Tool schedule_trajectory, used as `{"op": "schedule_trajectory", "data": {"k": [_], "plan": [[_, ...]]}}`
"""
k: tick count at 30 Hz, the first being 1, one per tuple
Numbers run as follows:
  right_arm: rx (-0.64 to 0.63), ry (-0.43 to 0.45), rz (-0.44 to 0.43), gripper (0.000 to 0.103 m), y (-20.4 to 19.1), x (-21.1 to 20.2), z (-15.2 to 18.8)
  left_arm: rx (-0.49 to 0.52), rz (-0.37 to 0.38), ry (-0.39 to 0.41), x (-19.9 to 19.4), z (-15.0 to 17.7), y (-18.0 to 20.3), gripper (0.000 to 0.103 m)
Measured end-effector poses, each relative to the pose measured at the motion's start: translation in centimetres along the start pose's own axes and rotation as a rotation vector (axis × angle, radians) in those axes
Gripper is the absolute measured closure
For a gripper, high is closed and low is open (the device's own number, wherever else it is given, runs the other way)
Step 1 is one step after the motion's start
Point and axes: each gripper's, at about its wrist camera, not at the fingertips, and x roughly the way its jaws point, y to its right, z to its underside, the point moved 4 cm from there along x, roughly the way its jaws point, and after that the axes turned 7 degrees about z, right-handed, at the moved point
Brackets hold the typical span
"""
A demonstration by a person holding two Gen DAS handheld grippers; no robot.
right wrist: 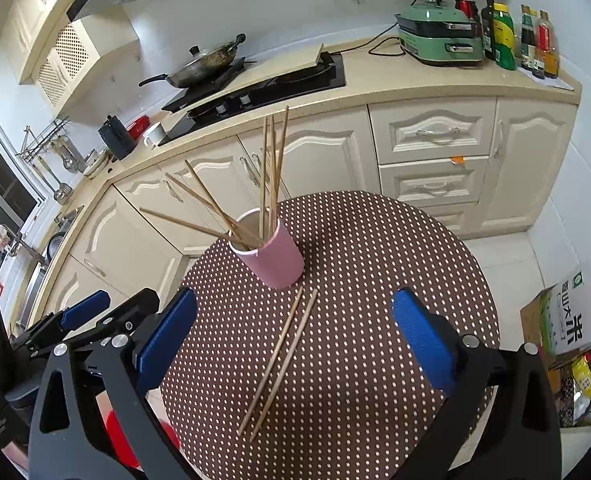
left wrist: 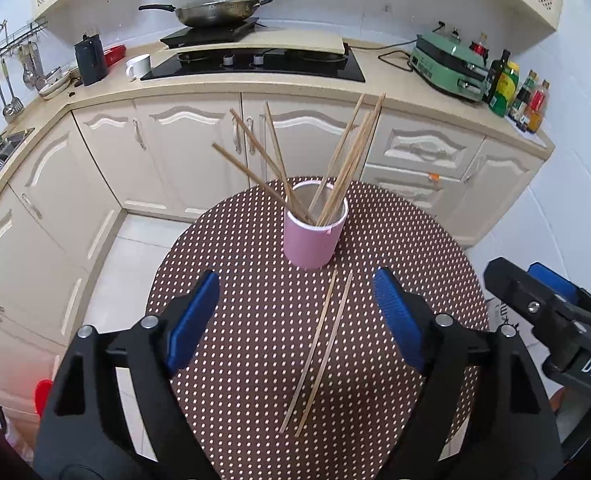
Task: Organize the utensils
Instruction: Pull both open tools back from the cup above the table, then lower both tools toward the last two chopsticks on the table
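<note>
A pink cup point(left wrist: 313, 240) point(right wrist: 273, 258) stands upright on the round brown dotted table point(left wrist: 235, 264) point(right wrist: 375, 264), with several wooden chopsticks point(left wrist: 337, 164) point(right wrist: 273, 168) leaning out of it. Two loose chopsticks point(left wrist: 319, 350) point(right wrist: 281, 356) lie side by side on the table, just in front of the cup. My left gripper point(left wrist: 297, 304) hangs open above the loose pair, nothing between its blue pads. My right gripper point(right wrist: 295, 326) is open wide too, also above that pair and empty. Each gripper shows at the edge of the other's view.
Beyond the table runs a cream kitchen counter point(left wrist: 395, 92) with a black hob point(left wrist: 255, 66), a wok point(left wrist: 211, 10), a white mug point(left wrist: 139, 66), a green cooker point(left wrist: 447, 66) and bottles point(left wrist: 523, 96). A cardboard box point(right wrist: 567, 320) sits on the floor at right.
</note>
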Motion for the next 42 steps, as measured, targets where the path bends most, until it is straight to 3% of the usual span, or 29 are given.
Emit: {"op": "schedule_trajectory", "data": {"k": [11, 20, 42], "plan": [[0.047, -0.045, 0.053, 0.008, 1.8, 0.0, 2.7, 0.040, 0.021, -0.029, -0.2, 2.1, 0.6, 0.016], [0.082, -0.155, 0.088, 0.008, 2.0, 2.4, 4.9, 0.018, 0.050, -0.130, 2.3, 3.3, 0.5, 0.016], [0.161, -0.449, 0.154, 0.008, 1.5, 11.6, 8.3, 0.017, 0.016, -0.386, 11.3, 5.7, -3.6, 0.016]]}}
